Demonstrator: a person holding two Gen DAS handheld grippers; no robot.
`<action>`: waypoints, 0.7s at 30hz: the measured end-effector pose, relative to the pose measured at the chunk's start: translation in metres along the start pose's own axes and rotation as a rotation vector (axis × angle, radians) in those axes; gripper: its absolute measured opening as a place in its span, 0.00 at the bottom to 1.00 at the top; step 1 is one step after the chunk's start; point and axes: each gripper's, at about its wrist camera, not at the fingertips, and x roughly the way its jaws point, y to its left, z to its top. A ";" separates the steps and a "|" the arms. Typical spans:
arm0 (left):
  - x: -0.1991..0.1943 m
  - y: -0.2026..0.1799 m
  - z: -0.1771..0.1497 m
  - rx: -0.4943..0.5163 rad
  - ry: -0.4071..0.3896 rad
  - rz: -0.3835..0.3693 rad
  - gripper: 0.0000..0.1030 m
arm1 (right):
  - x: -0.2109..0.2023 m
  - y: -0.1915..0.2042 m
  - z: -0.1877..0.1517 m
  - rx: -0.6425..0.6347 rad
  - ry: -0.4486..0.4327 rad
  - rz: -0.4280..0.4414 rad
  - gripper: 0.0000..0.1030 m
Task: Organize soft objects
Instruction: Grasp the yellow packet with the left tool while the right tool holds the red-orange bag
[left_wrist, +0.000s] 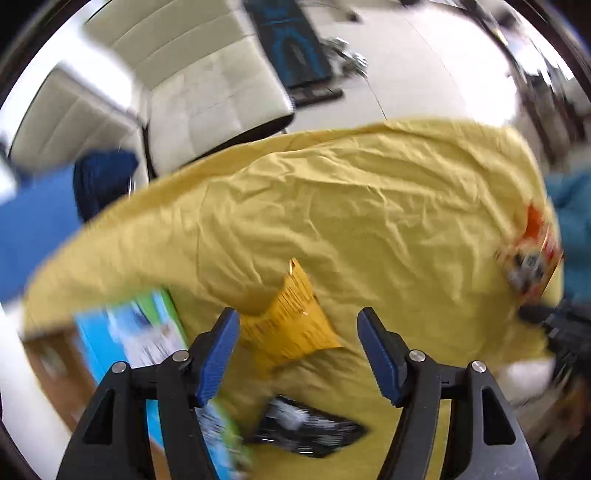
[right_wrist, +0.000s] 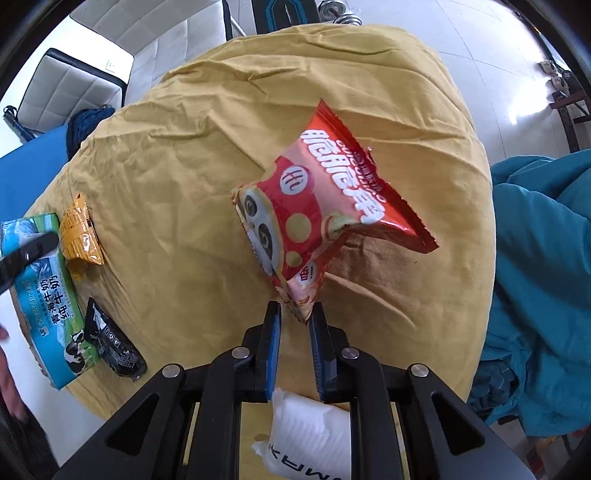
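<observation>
The red snack bag (right_wrist: 325, 214) hangs over the yellow cloth (right_wrist: 207, 177), pinched by its lower corner between the pads of the right gripper (right_wrist: 295, 314), whose jaws are closed tight on the crimped edge; the bag tilts up and away from the fingers, its panda print facing the camera. Just below that gripper lies a white pack (right_wrist: 314, 432) at the cloth's near edge. At the left edge of the cloth sit a small yellow packet (right_wrist: 79, 236), a black packet (right_wrist: 110, 343) and a blue-green milk carton (right_wrist: 48, 295), the black packet touching the carton's side. In the left wrist view the left gripper (left_wrist: 297, 325) points down with its jaws partly open and nothing between them; the yellow packet (left_wrist: 291, 321) lies on the cloth (left_wrist: 369, 206) beneath the gap, the black packet (left_wrist: 306, 428) nearer the camera, the carton (left_wrist: 147, 339) blurred at left. The red bag (left_wrist: 532, 251) shows blurred at the right edge. A teal fabric (right_wrist: 535, 277) lies to the right of the cloth.
</observation>
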 end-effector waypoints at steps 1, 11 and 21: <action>0.003 -0.006 0.005 0.082 0.008 0.048 0.63 | 0.000 0.001 0.001 -0.003 0.007 -0.005 0.23; 0.056 -0.017 -0.008 0.430 0.219 0.111 0.70 | -0.008 0.015 -0.012 -0.083 0.008 -0.048 0.46; 0.081 -0.038 -0.033 0.614 0.356 0.210 0.71 | -0.015 0.011 -0.029 -0.084 0.002 -0.028 0.47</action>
